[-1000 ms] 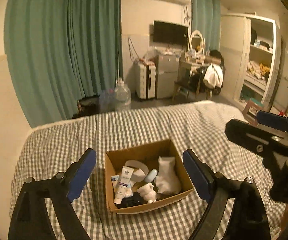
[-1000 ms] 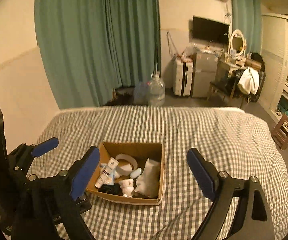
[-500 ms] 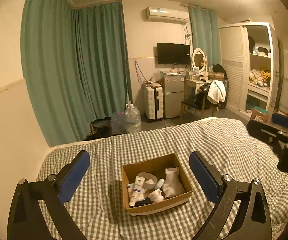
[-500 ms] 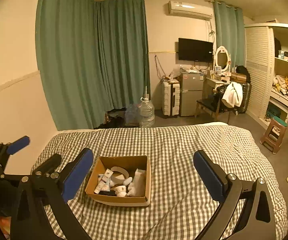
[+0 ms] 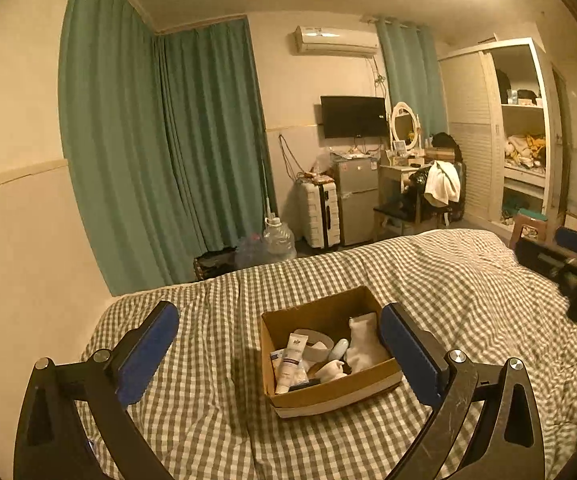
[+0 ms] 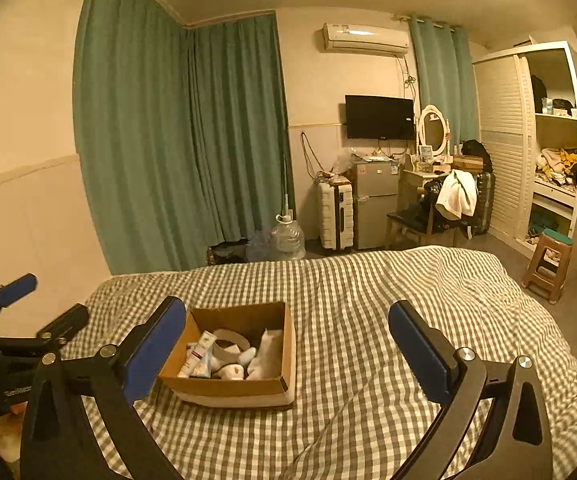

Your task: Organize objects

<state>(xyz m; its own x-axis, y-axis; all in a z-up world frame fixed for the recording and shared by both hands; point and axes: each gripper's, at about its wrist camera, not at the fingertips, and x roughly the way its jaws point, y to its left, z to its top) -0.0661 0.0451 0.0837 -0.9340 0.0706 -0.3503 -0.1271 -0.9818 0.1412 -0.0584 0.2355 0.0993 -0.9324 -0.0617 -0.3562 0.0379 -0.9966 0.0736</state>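
Note:
An open cardboard box (image 5: 372, 388) sits on the checked bedspread (image 5: 216, 408); it also shows in the right wrist view (image 6: 224, 394). In it lie a white tube (image 5: 291, 360), a roll of tape (image 5: 320, 340), a white cloth (image 5: 362, 340) and small white items. My left gripper (image 5: 278, 350) is open and empty, held back above the bed with the box between its fingers in view. My right gripper (image 6: 288, 350) is open and empty, to the right of the box. The left gripper's body shows at the right wrist view's left edge (image 6: 12, 332).
The bed (image 6: 428, 292) fills the foreground. Behind it stand green curtains (image 5: 176, 152), a water jug (image 5: 278, 240), a white suitcase (image 5: 320, 214), a small fridge (image 5: 356, 200), a chair with clothes (image 5: 428, 196) and a wardrobe (image 5: 520, 136). A stool (image 6: 548, 264) stands at the right.
Both grippers have pulled back and up from the box. The box looks smaller and lower in both views. More of the room and ceiling shows. The jaws stay open.

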